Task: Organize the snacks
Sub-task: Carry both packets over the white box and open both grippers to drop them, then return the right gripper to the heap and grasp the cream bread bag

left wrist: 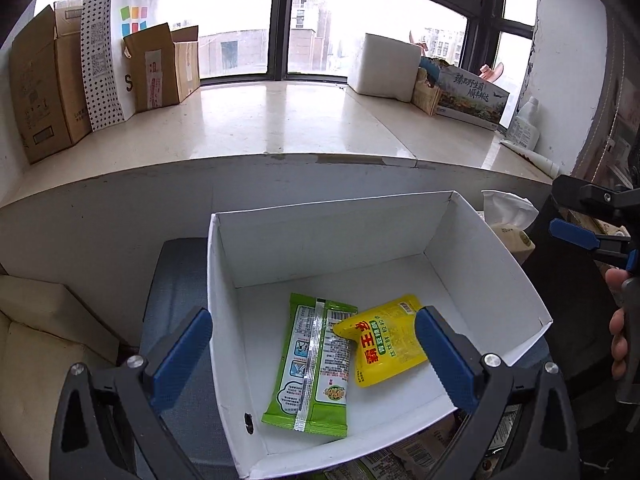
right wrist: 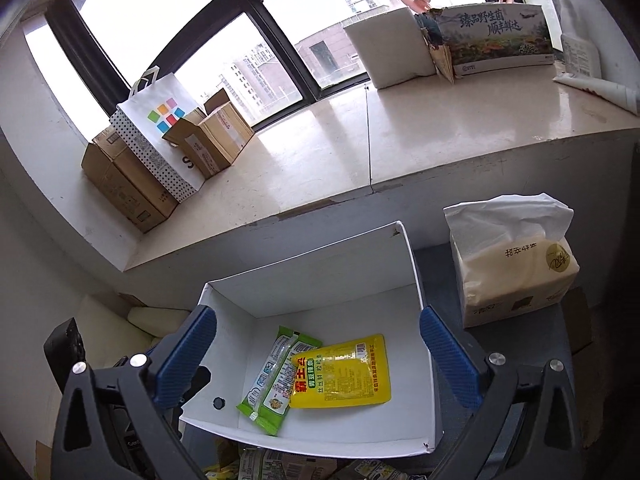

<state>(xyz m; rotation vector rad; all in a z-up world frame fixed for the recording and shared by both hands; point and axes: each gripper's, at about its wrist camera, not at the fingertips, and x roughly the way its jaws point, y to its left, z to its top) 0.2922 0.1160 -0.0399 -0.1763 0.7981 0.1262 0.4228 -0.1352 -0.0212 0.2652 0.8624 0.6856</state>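
Note:
A white open box [left wrist: 280, 240] [right wrist: 320, 280] sits below the window ledge. Inside it lie a green snack packet [left wrist: 308, 368] [right wrist: 272, 376] and a yellow snack packet [left wrist: 388, 340] [right wrist: 344, 372], the yellow one partly over the green. My left gripper [left wrist: 316, 352] hangs open above the box, nothing between its blue pads. My right gripper [right wrist: 316, 356] is open too, above the same box and empty. The right gripper's fingers [left wrist: 576, 232] also show at the right edge of the left wrist view, held by a hand [left wrist: 618, 320]. More snack packets [right wrist: 280, 464] lie in front of the box.
A tissue pack [right wrist: 516, 264] stands right of the box. On the window ledge [left wrist: 300, 120] are cardboard boxes [left wrist: 44, 80], a dotted paper bag [left wrist: 116, 48], a white foam block [left wrist: 384, 64] and a printed carton [left wrist: 472, 96]. A cream cushion [left wrist: 40, 320] lies at the left.

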